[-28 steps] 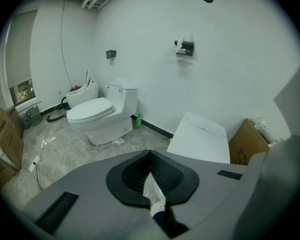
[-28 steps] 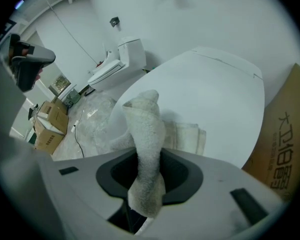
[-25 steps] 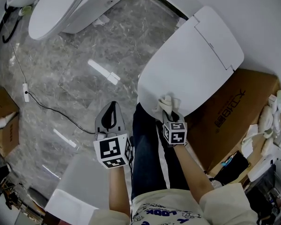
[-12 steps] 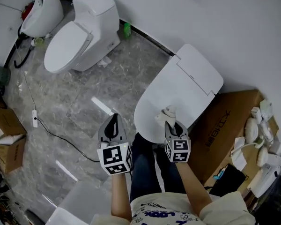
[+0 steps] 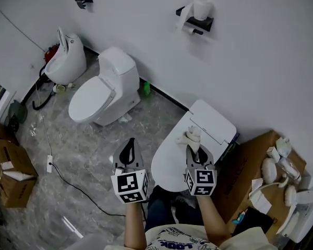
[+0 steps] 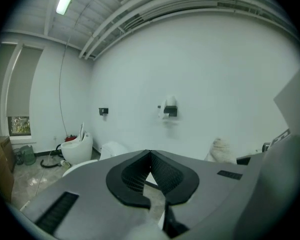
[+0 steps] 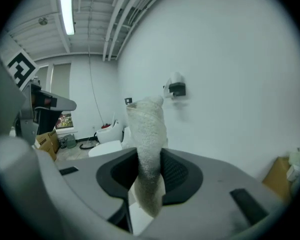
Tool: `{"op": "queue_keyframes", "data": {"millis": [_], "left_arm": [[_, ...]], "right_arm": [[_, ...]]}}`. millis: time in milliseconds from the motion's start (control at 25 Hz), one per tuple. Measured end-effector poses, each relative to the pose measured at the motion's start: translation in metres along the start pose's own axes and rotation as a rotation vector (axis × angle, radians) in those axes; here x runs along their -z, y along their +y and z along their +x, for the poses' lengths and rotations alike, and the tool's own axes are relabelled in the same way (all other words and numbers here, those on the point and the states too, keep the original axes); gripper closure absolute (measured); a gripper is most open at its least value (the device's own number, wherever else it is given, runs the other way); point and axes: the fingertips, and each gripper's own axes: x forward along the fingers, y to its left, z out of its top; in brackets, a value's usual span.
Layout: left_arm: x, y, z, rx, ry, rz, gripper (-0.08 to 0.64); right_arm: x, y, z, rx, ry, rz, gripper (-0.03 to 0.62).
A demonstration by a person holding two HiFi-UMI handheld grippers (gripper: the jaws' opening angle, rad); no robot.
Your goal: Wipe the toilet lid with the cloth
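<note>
A white toilet with its lid down stands straight ahead of me, against the wall. My right gripper hangs above the lid, shut on a pale cloth that sticks out past the jaws; the right gripper view shows the cloth standing up between the two jaws. My left gripper is held to the left of the toilet over the floor, jaws together with nothing in them. In the left gripper view the jaws meet at the tip and the cloth shows at the right.
A second white toilet and a small white urinal-like fixture stand further left. A paper roll holder is on the wall. Cardboard boxes and white parts are at the right, boxes at the left, a cable on the floor.
The head view has tilted up, so the wall and more of the room show. Both grippers have risen with it; the right one still holds the cloth over the lid.
</note>
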Motion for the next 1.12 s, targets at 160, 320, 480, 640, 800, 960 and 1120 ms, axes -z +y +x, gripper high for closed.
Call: {"op": "queue_keyframes", "data": {"millis": [160, 320, 480, 640, 800, 960, 1120], "left_arm": [[-0.047, -0.008, -0.026, -0.006, -0.080, 0.012, 0.557], [-0.082, -0.012, -0.056, -0.024, -0.142, 0.030, 0.557], [-0.107, -0.013, -0.081, -0.040, -0.187, 0.041, 0.557], [-0.125, -0.010, -0.101, -0.064, -0.232, 0.030, 0.557], [-0.137, -0.013, -0.112, -0.071, -0.257, 0.039, 0.557], [-0.145, -0.017, -0.115, -0.073, -0.273, 0.044, 0.557], [-0.148, -0.023, -0.115, -0.067, -0.276, 0.055, 0.557]], "right_arm": [[-0.066, 0.000, -0.029, -0.011, -0.115, -0.014, 0.489], [-0.123, 0.002, -0.058, -0.026, -0.203, -0.043, 0.489], [-0.164, 0.006, -0.084, -0.042, -0.277, -0.037, 0.491], [-0.186, 0.011, -0.105, -0.060, -0.331, -0.028, 0.491], [-0.194, 0.012, -0.115, -0.063, -0.345, -0.044, 0.491], [-0.197, 0.015, -0.116, -0.075, -0.346, -0.066, 0.492], [-0.198, 0.016, -0.115, -0.081, -0.341, -0.074, 0.492]]}}
